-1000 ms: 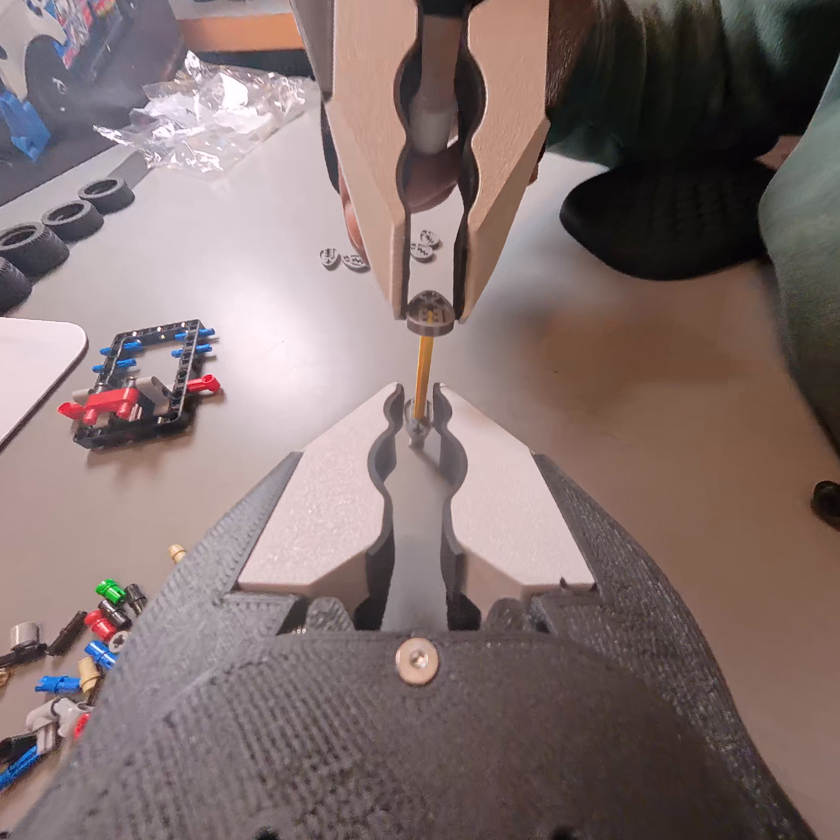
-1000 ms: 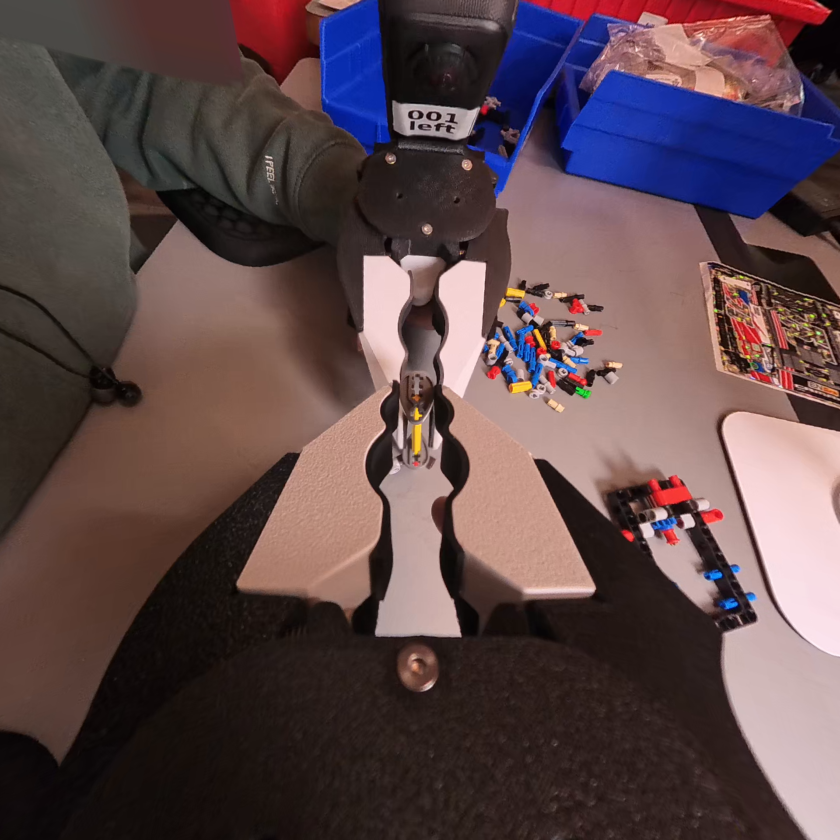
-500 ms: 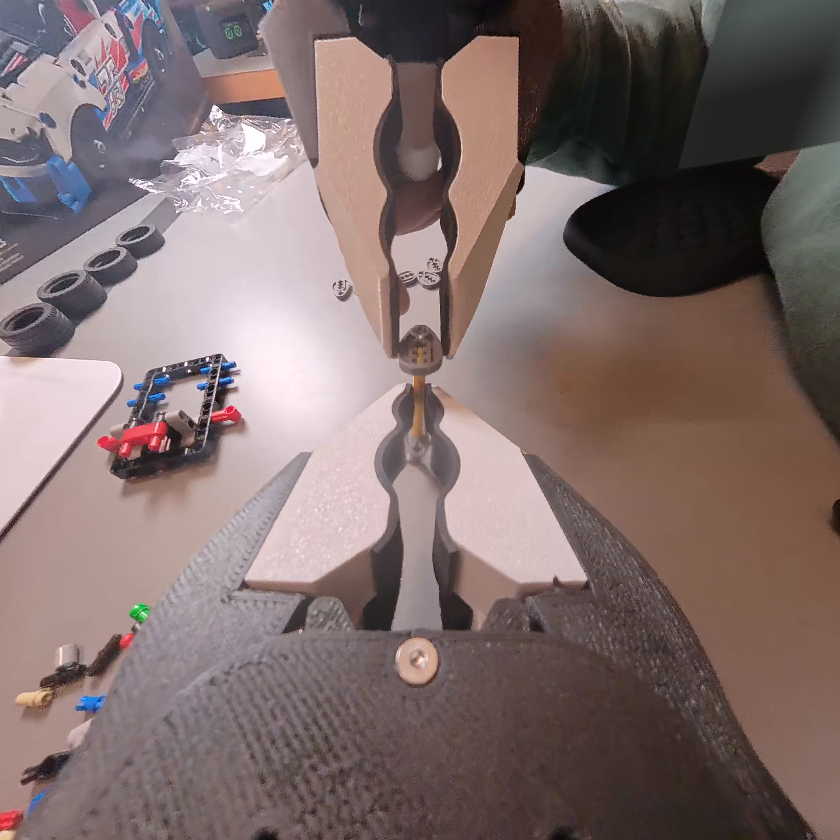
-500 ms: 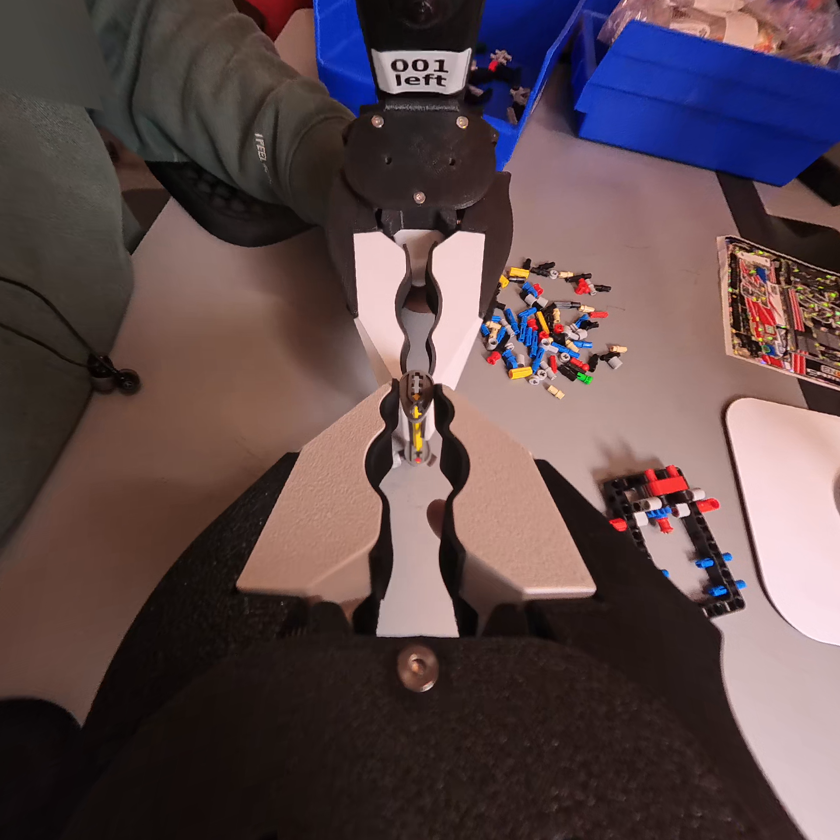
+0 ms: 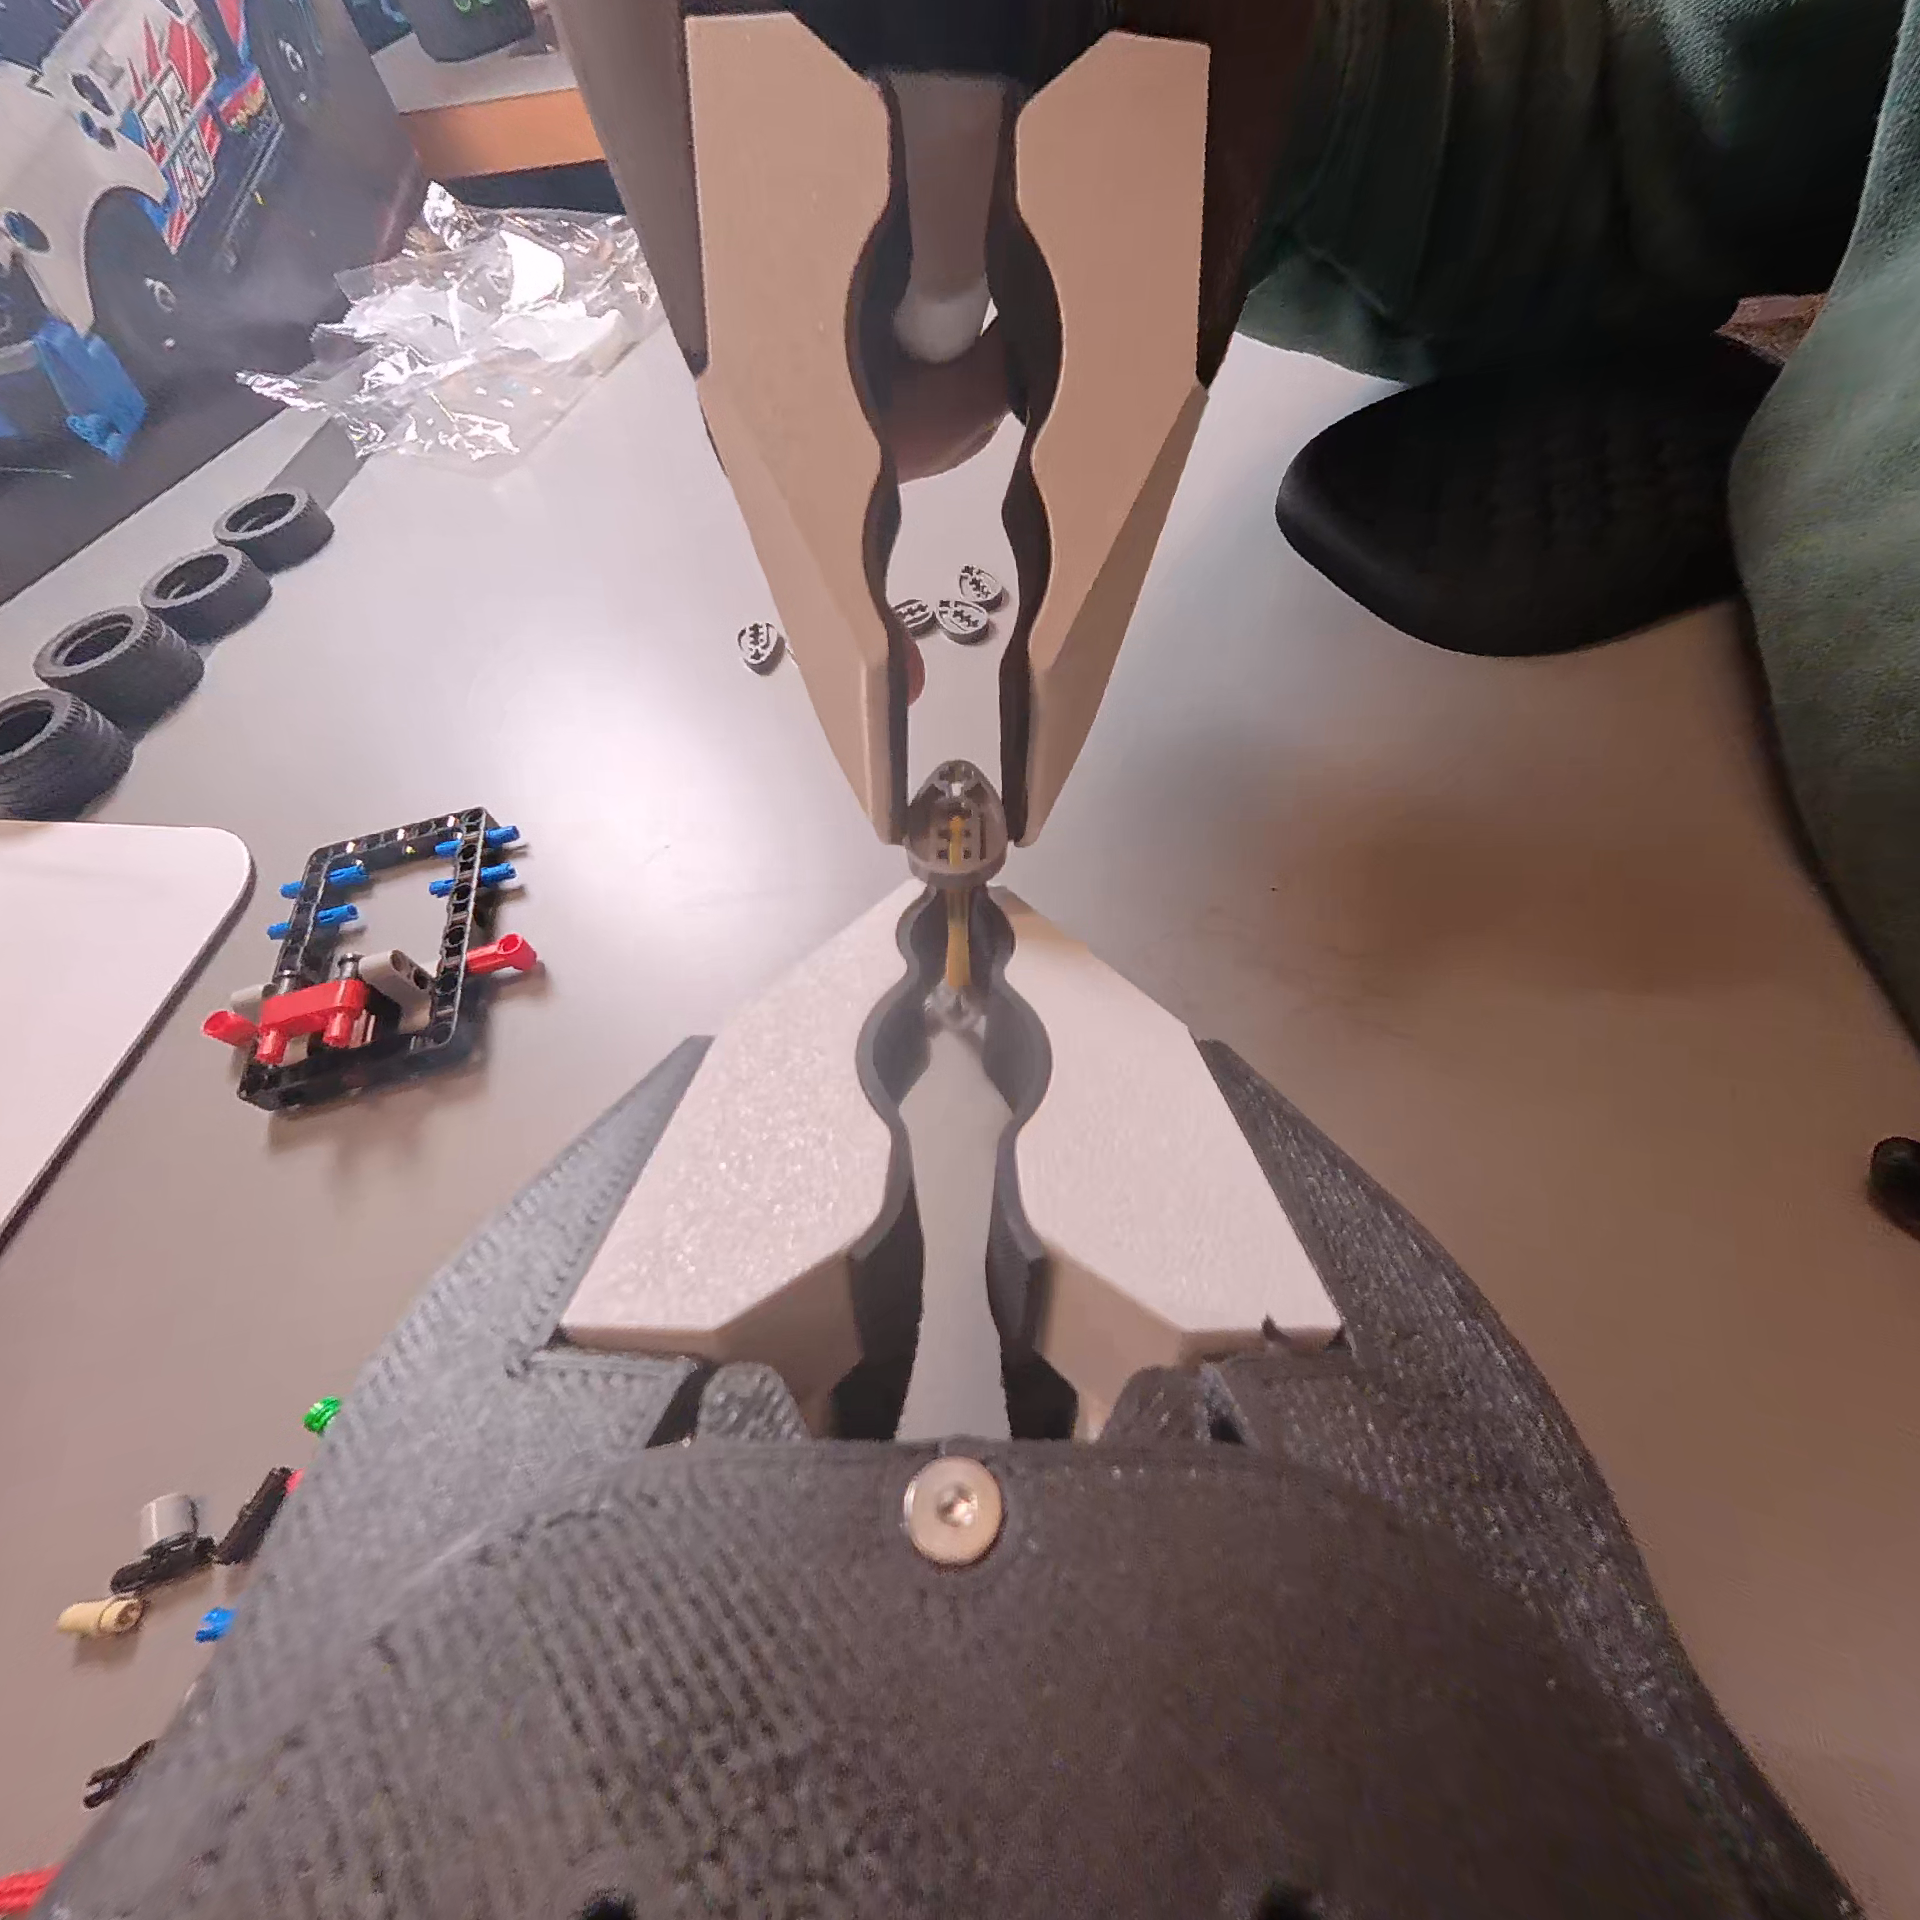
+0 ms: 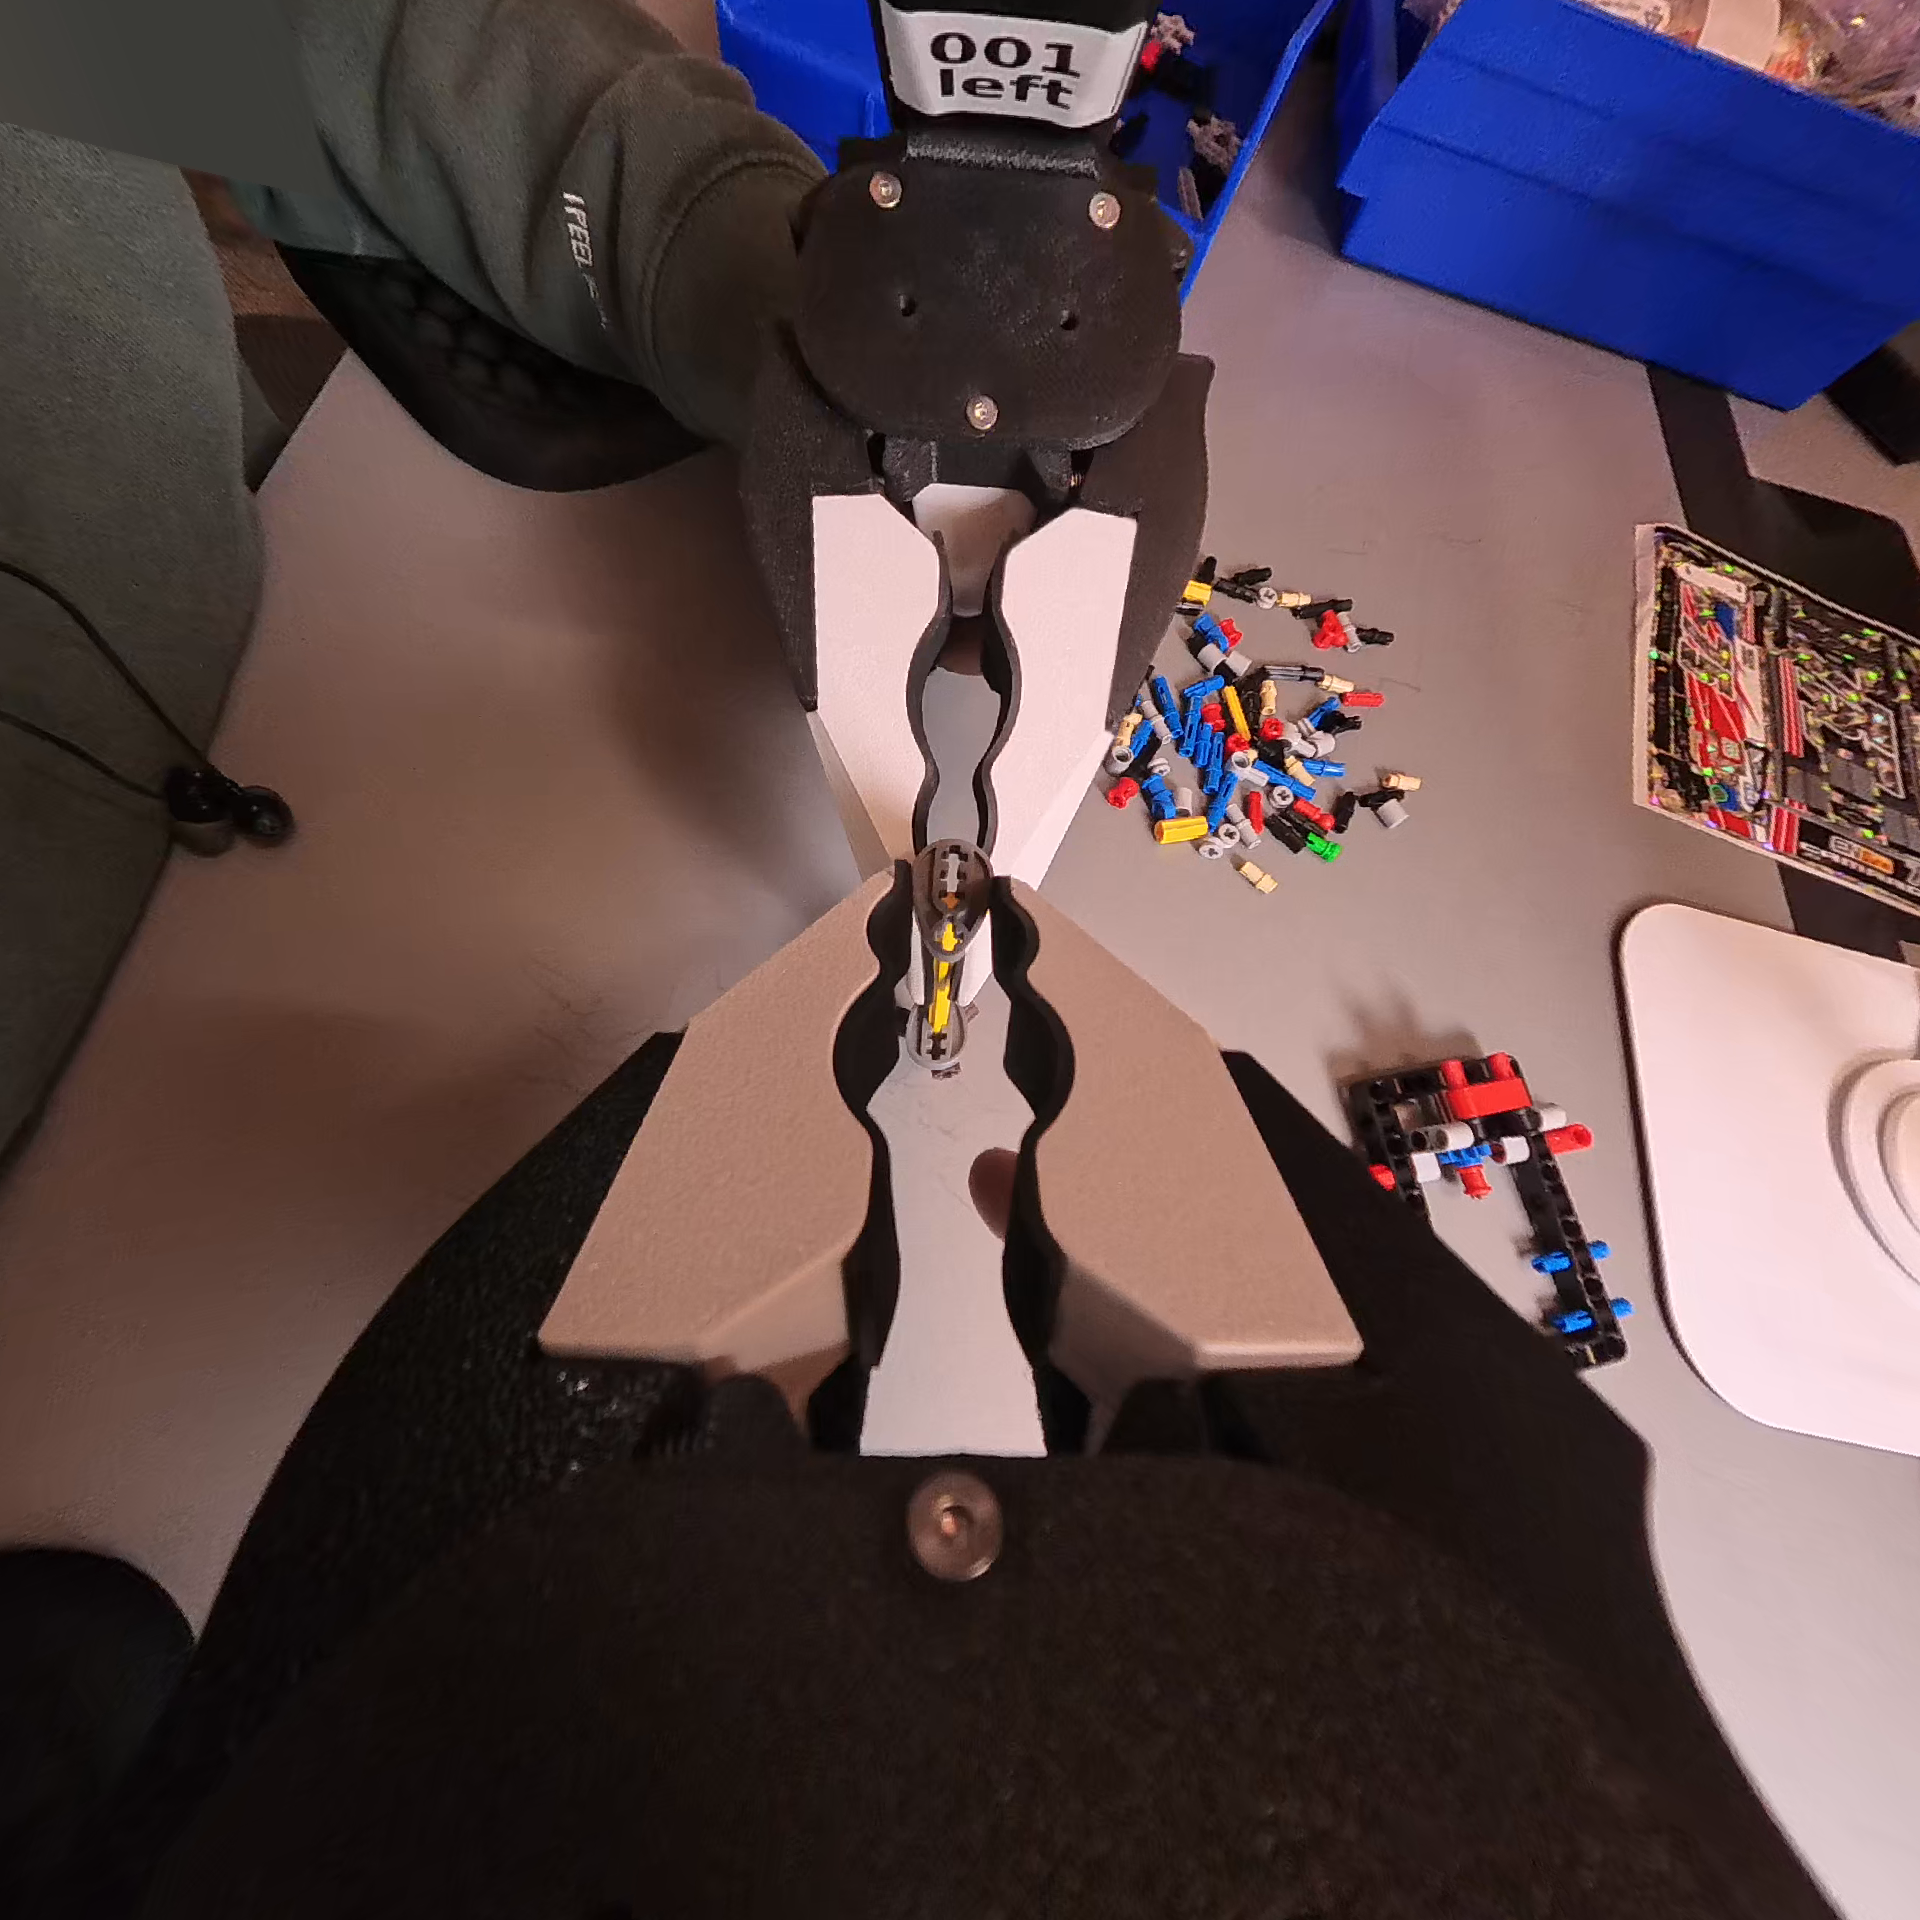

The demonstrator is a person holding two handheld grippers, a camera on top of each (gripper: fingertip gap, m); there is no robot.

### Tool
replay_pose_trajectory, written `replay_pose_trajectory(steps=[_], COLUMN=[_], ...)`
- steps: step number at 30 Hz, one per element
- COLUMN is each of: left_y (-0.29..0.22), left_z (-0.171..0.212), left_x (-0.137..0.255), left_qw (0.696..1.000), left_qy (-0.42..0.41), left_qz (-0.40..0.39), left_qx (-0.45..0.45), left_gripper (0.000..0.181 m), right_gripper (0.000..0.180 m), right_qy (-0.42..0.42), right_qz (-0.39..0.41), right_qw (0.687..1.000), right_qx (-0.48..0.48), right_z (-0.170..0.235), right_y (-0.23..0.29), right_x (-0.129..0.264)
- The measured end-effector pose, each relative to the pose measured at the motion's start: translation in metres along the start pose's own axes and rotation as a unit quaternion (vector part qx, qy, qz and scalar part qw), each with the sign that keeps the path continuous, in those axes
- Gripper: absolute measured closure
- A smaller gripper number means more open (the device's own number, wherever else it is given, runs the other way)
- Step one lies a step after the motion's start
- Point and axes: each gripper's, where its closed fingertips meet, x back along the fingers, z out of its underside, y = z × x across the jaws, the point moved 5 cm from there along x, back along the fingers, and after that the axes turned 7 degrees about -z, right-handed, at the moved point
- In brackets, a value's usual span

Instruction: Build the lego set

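**Yellow axle held between two grippers**

A thin yellow axle [image 5: 957, 948] is held above the smooth grey desk [image 5: 1455, 1039]. Left gripper [image 5: 954, 914]: jaws clamped on the axle's near end. Right gripper [image 5: 956, 831]: jaws closed on a grey oval cam piece [image 5: 956, 826] threaded on the axle. Left of the axle lies a black rectangular studded frame [image 5: 384, 956].

Model car [image 5: 135, 177] cut off at left edge, blue bins [image 6: 1621, 208] cropped at top
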Motion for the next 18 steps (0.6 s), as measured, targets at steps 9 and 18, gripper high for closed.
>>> replay_pose_trajectory(steps=[9, 18], left_y=[0.002, 0.002], left_z=[-0.003, -0.006], left_x=[-0.004, -0.012], left_qw=[1.0, 1.0], left_qy=[0.012, 0.029], left_qz=[0.004, 0.006], left_qx=[0.004, -0.002], left_gripper=[0.179, 0.179], right_gripper=[0.167, 0.166], right_qy=[0.031, 0.07], right_qz=[0.017, 0.026], right_qw=[0.999, 0.997], right_qx=[-0.005, -0.011], right_z=[0.001, 0.002], right_y=[0.0, 0.0], right_x=[0.005, 0.005])
